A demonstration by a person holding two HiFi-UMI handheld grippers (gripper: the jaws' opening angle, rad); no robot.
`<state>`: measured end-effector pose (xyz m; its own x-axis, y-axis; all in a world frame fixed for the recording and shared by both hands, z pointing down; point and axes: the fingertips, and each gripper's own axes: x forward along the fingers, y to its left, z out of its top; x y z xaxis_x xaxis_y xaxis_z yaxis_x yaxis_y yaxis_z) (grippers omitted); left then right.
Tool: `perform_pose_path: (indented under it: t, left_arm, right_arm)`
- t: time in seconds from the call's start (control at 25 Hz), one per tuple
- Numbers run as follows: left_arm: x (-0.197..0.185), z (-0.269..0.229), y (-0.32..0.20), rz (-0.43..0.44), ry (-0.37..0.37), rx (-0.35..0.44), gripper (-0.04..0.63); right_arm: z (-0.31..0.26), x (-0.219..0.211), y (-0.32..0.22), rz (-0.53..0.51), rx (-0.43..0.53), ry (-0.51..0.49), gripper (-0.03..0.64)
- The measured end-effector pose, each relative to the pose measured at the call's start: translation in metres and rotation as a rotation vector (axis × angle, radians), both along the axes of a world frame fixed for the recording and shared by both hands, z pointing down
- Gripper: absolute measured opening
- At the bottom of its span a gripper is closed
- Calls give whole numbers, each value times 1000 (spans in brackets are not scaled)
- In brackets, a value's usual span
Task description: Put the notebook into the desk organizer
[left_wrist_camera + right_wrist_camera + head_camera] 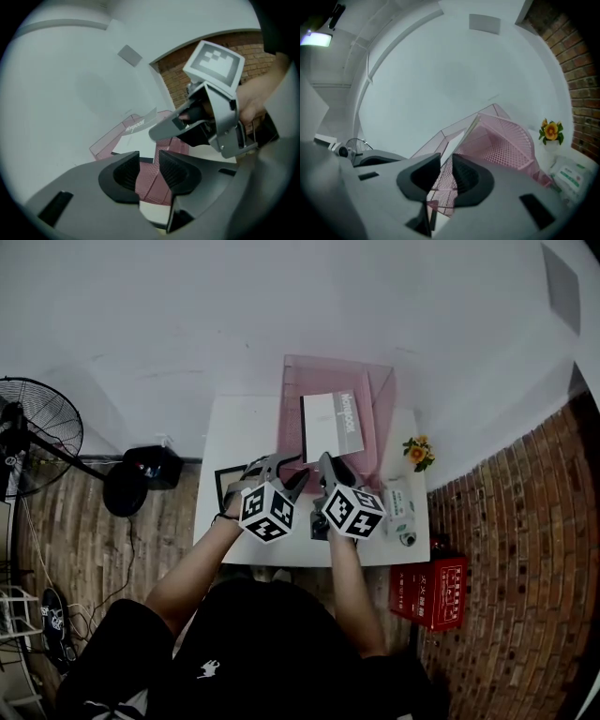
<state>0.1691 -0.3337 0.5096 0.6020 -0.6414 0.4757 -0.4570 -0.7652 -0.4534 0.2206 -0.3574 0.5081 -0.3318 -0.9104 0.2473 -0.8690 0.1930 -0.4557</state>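
Notebook [332,426] cover: blurred word, perhaps "Notebook"

The organizer [380,390] stands against the wall [187,315] at the table's [244,427] far middle, with the notebook [333,425] filling its inside. My right gripper [328,465] grips its mesh front. A flower [417,452] and a white pack [400,507] crowd the right edge. Left of my left gripper [278,468] the tabletop is free, apart from a black frame [222,486].

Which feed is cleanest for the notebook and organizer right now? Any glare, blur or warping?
Head view: evenly lit, no glare, notebook sharp, room edges bowed. Left gripper view: heavy fisheye, black corners, near jaws soft, notebook print blurred. Right gripper view: same warping, lamp glare top left, desk organizer mesh crisp.
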Motion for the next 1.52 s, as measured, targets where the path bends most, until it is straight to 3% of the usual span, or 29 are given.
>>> perform_pose_path:
  t: [0.2,0.36,0.64,0.72,0.88,1.24,1.4,1.52]
  left_arm:
    - [4,-7,-2,51,-193,115,86]
    - [20,-3,-4,136,-340,162,117]
    - [27,8,-16,182,-496,187,73]
    - [27,10,-19,185,-510,177,31]
    - [27,8,-24,161,-494,159,21]
    - [18,20,-29,146,-540,128,20]
    - [19,21,-29,130,-500,85,39]
    - [20,19,-26,132,-446,29,85]
  right_arm:
    - [-1,0,-3,-22,-18,-97,63]
    - [3,4,-5,-22,-39,-151,63]
    - [-1,3,-10,-41,-39,-226,63]
    - [-1,4,-12,-47,-41,-239,63]
    - [-3,3,-11,-75,-39,-232,68]
    - [0,32,16,-54,-15,-97,67]
    - [-1,40,27,-52,9,-76,7]
    - [-3,39,38,-61,27,-38,2]
